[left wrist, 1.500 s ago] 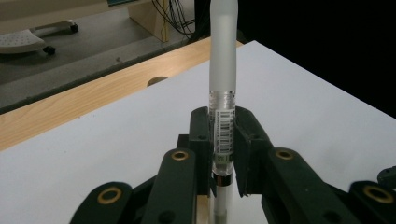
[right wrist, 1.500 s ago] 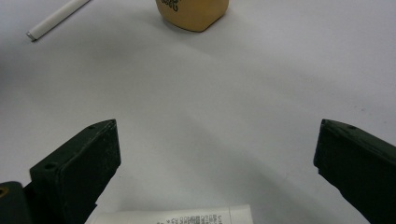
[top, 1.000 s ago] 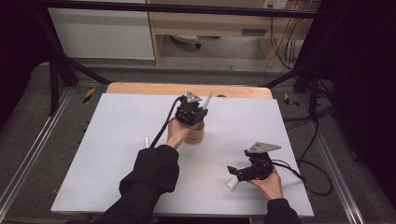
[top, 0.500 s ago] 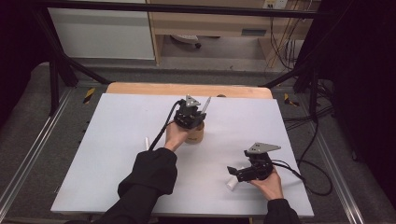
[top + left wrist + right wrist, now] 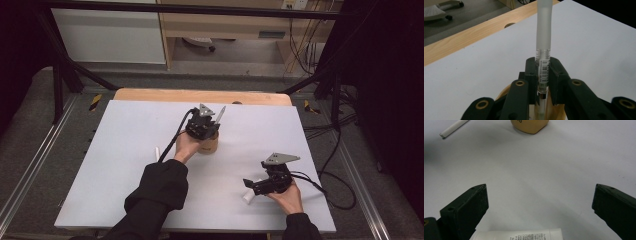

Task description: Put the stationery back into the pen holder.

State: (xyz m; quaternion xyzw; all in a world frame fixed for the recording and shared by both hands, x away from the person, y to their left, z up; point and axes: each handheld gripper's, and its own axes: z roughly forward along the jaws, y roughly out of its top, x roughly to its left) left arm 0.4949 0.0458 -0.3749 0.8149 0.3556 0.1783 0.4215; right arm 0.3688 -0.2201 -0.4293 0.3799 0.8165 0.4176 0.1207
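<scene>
Wooden and round, the small tan pen holder (image 5: 208, 145) sits mid-counter, and the left gripper (image 5: 204, 125) is right over it, jaws clamped on a clear-barrelled pen with a frosted cap and a barcode label (image 5: 543, 62). In the left gripper view the pen stands upright between the jaws, its lower end dipping into the cup's mouth below. Compared with a second ago the left gripper has barely shifted, perhaps a touch lower over the holder, so my read is that the drop is nearly done and only the release is left. Over on the near right side, the right gripper (image 5: 255, 186) rests low on the white counter (image 5: 125, 150), unmoved, jaws spread wide with nothing between them. A white tube with small black print (image 5: 524, 235) lies just at the base of those jaws in the right gripper view, looking like the next candidate for pickup. Another thin white stick-like pen (image 5: 157, 153) waits on the counter to the left of the person's left sleeve (image 5: 157, 187), apart from the holder. Two items, then, seem left to collect.
</scene>
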